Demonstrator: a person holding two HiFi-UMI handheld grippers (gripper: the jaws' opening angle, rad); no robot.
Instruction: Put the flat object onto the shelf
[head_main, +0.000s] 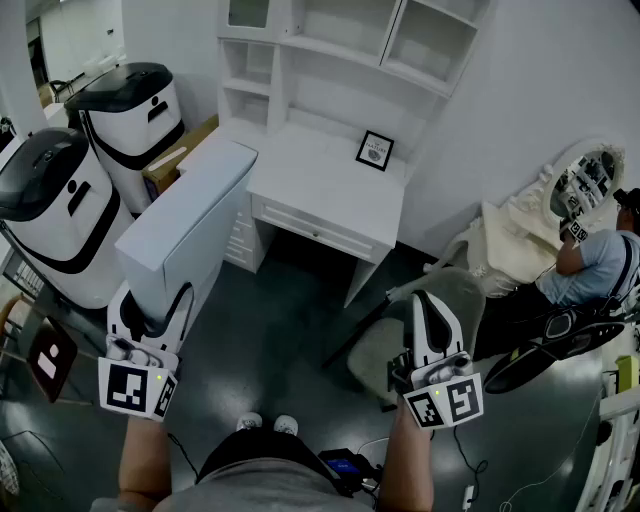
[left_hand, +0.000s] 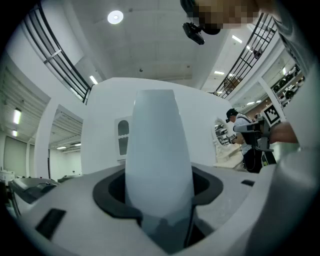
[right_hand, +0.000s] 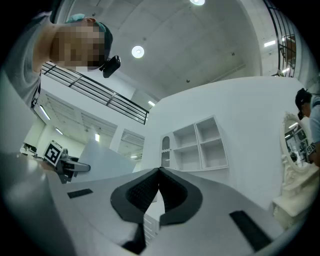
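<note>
A large flat white board stands on edge at the left of the head view, tilted toward the white desk with its open shelves. My left gripper is shut on the board's near lower edge. In the left gripper view the board rises between the jaws of that gripper. My right gripper hangs apart at the right, shut with nothing in it. In the right gripper view its jaws meet at the tips, and the shelves and the board lie beyond.
A small framed picture stands on the desk top. Two white-and-black machines stand at the left, close to the board. A pale chair sits under my right gripper. At the right a person sits by an ornate mirror.
</note>
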